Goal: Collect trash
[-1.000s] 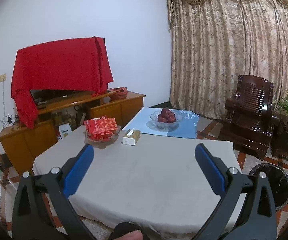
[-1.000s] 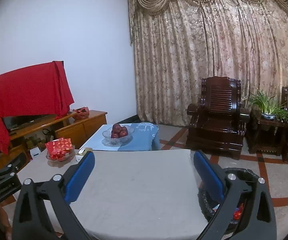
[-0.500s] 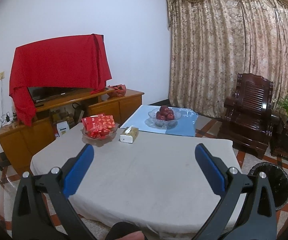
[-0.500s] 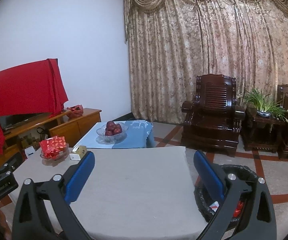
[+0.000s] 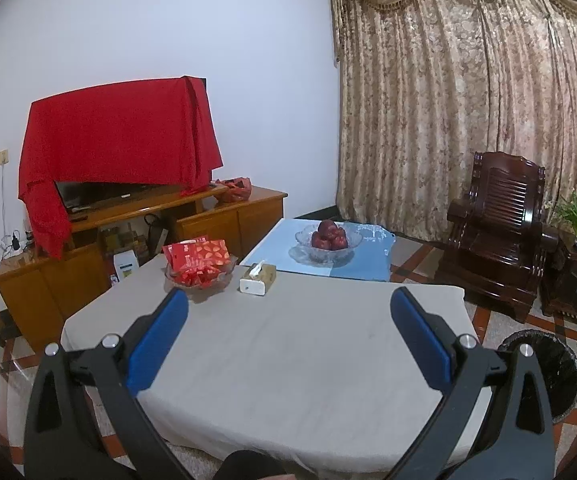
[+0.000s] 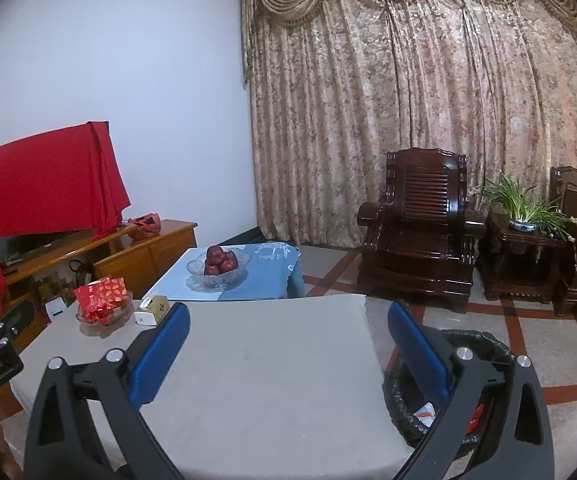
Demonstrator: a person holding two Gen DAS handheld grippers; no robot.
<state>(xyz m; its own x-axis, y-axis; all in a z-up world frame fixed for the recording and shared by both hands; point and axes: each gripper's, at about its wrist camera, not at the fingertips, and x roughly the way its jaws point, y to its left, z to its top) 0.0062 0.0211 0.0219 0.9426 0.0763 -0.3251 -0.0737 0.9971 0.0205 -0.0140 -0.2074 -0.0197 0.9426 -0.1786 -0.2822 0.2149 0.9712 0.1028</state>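
A black-lined trash bin stands on the floor right of the table, seen in the left wrist view [image 5: 544, 364] and the right wrist view [image 6: 420, 408], where red and white scraps lie inside it. My left gripper [image 5: 288, 316] hangs open above the near part of the grey-covered table [image 5: 288, 360] with nothing between its blue pads. My right gripper [image 6: 288, 328] is open too, held over the table's right side [image 6: 272, 380] beside the bin. I see no loose trash on the tabletop.
A glass dish of red packets [image 5: 199, 264] and a tissue box [image 5: 258, 278] sit at the table's far left. A bowl of red apples [image 5: 328, 240] rests on a blue-covered table beyond. Dark wooden armchairs [image 6: 416, 236], a potted plant [image 6: 524, 212] and a TV cabinet [image 5: 136, 240] surround them.
Both grippers have drawn back and risen slightly, so the table looks smaller and lower. Both stay open and empty.
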